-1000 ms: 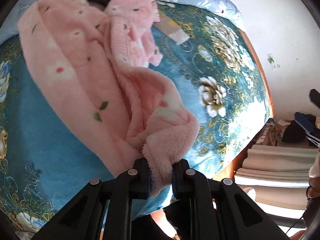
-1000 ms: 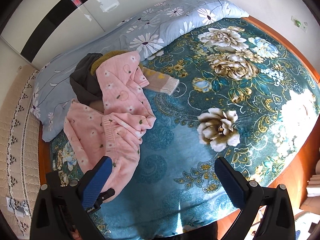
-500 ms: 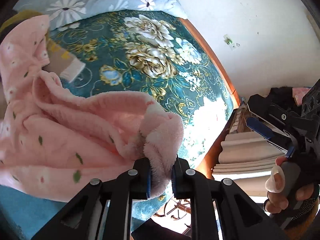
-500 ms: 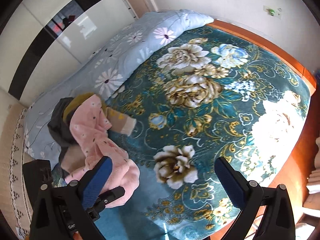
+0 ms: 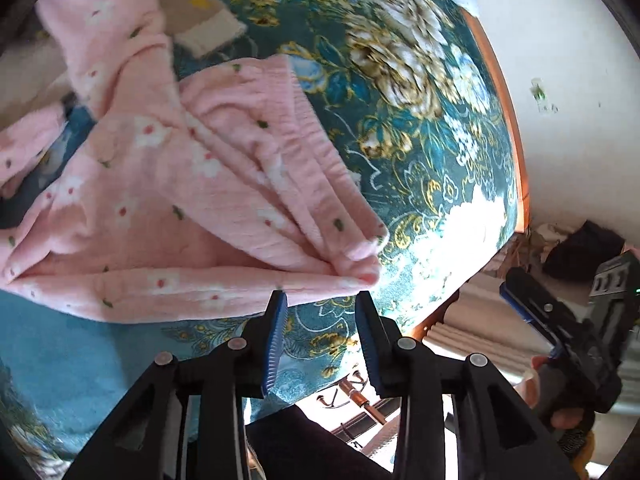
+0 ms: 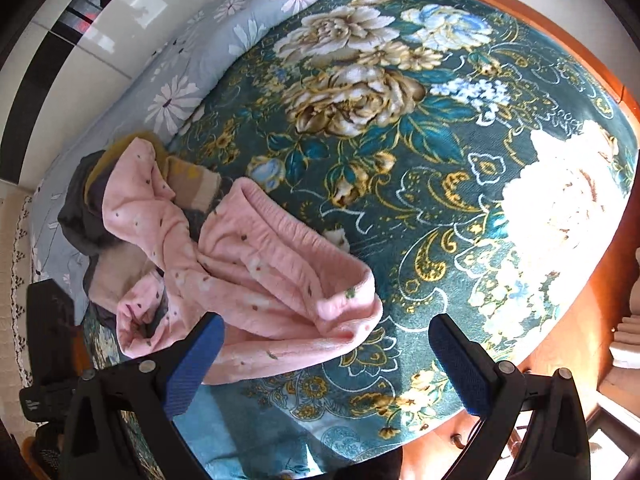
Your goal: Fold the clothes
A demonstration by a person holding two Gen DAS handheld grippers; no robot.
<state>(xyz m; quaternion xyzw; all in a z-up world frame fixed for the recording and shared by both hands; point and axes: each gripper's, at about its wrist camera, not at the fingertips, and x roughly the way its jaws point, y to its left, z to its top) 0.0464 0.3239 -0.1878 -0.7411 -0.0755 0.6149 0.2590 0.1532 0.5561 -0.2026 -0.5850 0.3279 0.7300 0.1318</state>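
Here the pink fleece garment [image 6: 256, 280] lies rumpled and unfolded near the bed's [image 6: 592, 64] front edge, its elastic hem toward the middle and its other end on a heap of clothes [image 6: 92, 208] by the pillows [image 6: 200, 80]. Both the left gripper [image 5: 320, 300] and right gripper [image 6: 326, 340] hover over it, jaws parted and empty. Judging by that, smoothing and folding remain.

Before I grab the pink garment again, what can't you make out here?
- Pink garment: far end buried in the clothes pile, right view; cut by the frame edge, left view.
- Its near hem: behind the right fingers.
- Fabric in the left view: motion-blurred.
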